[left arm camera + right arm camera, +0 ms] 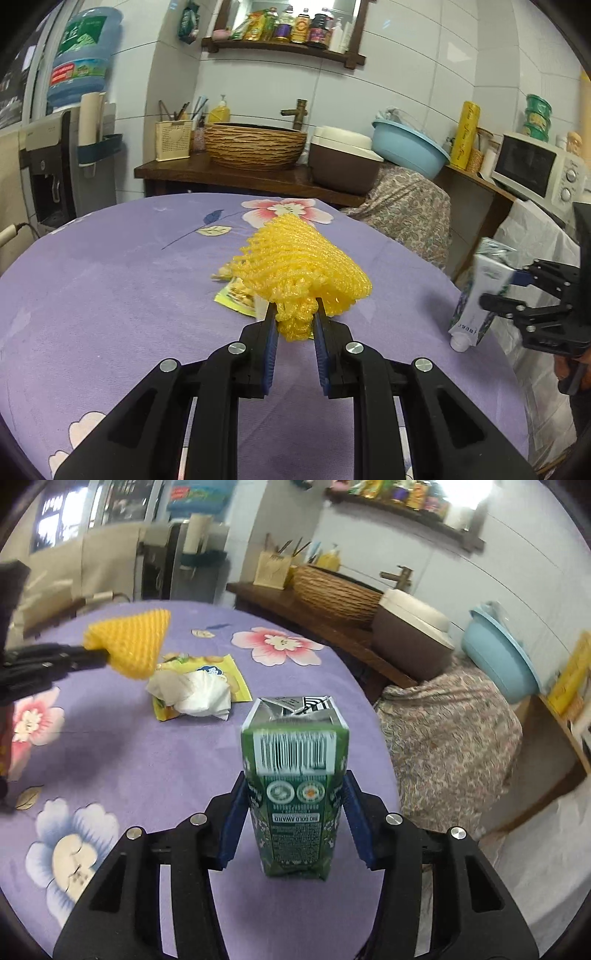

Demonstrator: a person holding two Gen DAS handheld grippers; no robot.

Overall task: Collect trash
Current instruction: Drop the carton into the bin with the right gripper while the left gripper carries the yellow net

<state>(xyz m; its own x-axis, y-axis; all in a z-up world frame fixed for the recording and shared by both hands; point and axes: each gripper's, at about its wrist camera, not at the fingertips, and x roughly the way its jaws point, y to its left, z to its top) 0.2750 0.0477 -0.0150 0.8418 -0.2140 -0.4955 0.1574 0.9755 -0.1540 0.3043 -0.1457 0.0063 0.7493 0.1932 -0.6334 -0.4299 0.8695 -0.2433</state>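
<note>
My left gripper [295,310] is shut on the bunched end of a yellow foam fruit net [303,258], which fans out above the purple flowered tablecloth [110,280]. In the right wrist view the net [136,642] hangs at the left in the left gripper [101,657]. My right gripper [294,779] is shut on a green drink carton [293,753], its blue pads against both sides. The left wrist view shows the carton [487,275] tilted at the table's right edge in the right gripper [498,290]. On the cloth lie a yellow snack wrapper [221,672] and crumpled white tissue [199,694].
Behind the table a dark wooden counter [221,177] carries a woven basin [255,144], a brown pot [343,166] and a blue bowl [406,144]. A floral-covered mound [406,218] and a microwave [535,166] stand at the right. White plastic sheeting [532,251] hangs beside the table.
</note>
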